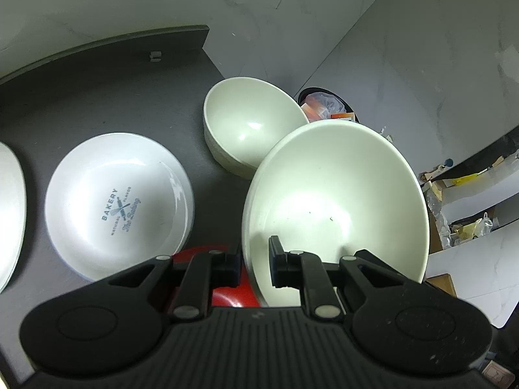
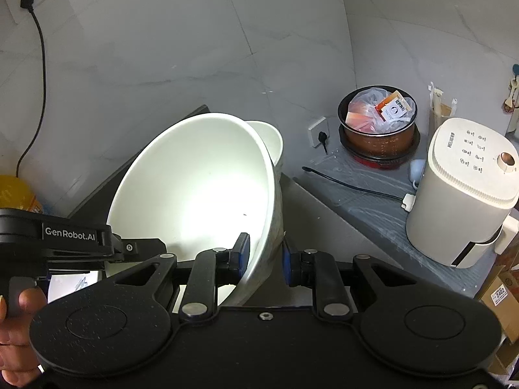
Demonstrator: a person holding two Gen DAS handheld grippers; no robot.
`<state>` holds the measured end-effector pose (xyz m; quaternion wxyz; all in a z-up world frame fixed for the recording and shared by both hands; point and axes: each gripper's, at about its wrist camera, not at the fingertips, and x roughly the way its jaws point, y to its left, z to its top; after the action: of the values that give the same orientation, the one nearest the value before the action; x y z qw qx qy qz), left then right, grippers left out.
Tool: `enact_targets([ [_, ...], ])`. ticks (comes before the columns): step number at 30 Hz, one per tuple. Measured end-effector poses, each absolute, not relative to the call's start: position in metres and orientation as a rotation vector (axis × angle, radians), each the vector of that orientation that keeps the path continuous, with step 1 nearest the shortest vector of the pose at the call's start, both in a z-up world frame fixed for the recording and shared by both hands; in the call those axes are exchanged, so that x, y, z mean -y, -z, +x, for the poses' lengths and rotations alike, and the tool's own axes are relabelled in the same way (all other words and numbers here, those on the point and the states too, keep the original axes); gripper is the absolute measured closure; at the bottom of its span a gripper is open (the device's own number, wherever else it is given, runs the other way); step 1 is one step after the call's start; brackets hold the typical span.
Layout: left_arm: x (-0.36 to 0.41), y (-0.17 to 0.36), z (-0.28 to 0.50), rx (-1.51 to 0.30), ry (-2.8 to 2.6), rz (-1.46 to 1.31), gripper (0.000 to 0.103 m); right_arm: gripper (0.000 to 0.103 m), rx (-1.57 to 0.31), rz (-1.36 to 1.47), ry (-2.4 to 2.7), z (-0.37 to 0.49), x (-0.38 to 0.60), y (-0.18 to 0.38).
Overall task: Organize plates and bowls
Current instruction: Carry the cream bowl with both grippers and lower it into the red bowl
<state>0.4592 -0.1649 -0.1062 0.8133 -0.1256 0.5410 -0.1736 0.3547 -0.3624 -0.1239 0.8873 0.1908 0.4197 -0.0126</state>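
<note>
— How is the scene lit?
— Dimly overall, from above. A blown-out glare is seen inside the big bowl (image 2: 201,194), and softer highlights are seen on it in the left view (image 1: 334,201), in the small bowl (image 1: 249,129) and on the plate (image 1: 120,204).
— Shadows?
— A soft shadow is cast by the left gripper (image 1: 254,267) into the big bowl. The dark table (image 1: 97,97) is left murky.
— Sharpness?
— The centres are rendered sharply; strong fisheye bending is shown at the edges, where the wall (image 2: 162,48) lines are curved and the corners are blacked out.
</note>
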Motion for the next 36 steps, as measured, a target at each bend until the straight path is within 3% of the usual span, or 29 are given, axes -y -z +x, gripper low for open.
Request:
enact_targets([
  [25, 0.107, 0.123, 0.41, -1.182, 0.307, -0.285, 0.088, 0.082, -0.927, 0.373, -0.031, 0.319, 0.307, 0.139],
  [36, 0.102, 0.137, 0.397, -1.227, 0.27, -0.261, 0.084, 0.088, -0.999, 0.384, -0.009, 0.311, 0.302, 0.156],
])
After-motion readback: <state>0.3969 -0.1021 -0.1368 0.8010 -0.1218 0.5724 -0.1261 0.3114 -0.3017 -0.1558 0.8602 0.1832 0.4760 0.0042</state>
